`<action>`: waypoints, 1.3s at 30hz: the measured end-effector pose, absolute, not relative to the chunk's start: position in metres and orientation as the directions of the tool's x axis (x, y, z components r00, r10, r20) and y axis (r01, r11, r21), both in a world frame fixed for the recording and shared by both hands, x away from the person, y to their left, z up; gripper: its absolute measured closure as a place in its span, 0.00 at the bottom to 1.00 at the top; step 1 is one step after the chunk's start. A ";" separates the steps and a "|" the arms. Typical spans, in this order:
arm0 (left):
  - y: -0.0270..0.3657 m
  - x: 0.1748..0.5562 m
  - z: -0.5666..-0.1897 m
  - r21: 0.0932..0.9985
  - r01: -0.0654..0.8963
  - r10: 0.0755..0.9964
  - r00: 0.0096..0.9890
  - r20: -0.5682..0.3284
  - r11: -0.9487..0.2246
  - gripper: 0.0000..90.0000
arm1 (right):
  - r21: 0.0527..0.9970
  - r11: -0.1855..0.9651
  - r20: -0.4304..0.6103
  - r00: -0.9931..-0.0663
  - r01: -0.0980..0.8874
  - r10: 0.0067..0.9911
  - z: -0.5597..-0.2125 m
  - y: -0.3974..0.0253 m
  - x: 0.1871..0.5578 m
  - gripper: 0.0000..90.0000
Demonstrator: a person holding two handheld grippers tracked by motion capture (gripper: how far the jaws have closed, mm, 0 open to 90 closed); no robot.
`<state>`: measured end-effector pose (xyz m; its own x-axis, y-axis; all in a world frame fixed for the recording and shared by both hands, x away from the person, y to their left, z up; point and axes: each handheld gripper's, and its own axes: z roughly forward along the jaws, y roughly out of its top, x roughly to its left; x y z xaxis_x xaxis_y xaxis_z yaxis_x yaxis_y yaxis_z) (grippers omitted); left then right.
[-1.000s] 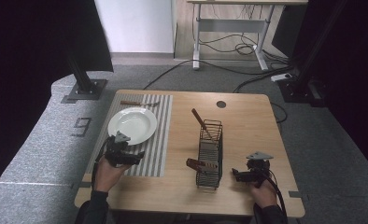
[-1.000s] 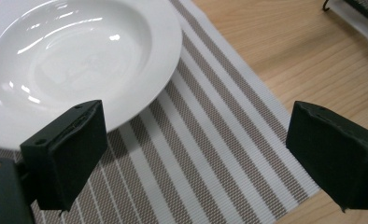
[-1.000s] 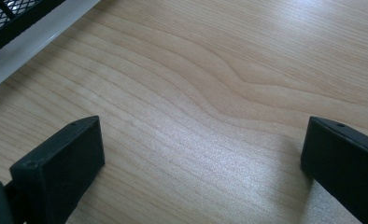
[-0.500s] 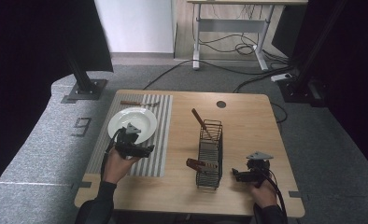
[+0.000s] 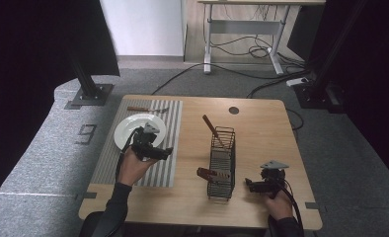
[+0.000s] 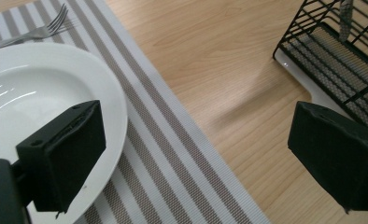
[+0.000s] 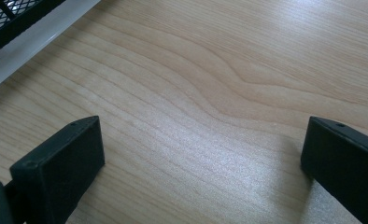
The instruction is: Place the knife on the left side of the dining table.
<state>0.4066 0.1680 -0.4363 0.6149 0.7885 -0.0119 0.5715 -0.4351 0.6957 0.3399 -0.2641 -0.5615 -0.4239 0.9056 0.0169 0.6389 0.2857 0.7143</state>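
My matt black pads (image 6: 63, 154) hang over a glossy white plate (image 6: 32, 88) and a woven striped placemat (image 6: 173, 172). The tabletop (image 7: 210, 93) is smooth pale wood. The wire rack (image 6: 341, 56) is black metal.

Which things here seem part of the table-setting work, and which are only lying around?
Likely part of the work:
white plate
striped placemat
fork
wire basket with wooden-handled utensils
left hand-held gripper, open
right hand-held gripper, open

Just around:
floor cables
desk frame
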 end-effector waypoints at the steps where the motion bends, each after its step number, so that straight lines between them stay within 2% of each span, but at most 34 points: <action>1: 0.165 0.408 -0.435 0.696 0.570 0.786 0.618 -0.013 -0.436 0.04 | 0.714 0.286 0.017 -0.424 0.639 0.906 -0.562 -0.264 0.340 0.00; 22: 0.123 0.424 -0.410 0.698 0.533 0.737 0.676 -0.011 -0.479 0.05 | 0.715 0.286 0.017 -0.424 0.638 0.905 -0.562 -0.264 0.340 0.00; 39: 0.087 0.445 -0.403 0.700 0.531 0.724 0.689 -0.028 -0.477 0.07 | 0.714 0.286 0.017 -0.424 0.639 0.906 -0.561 -0.264 0.340 0.00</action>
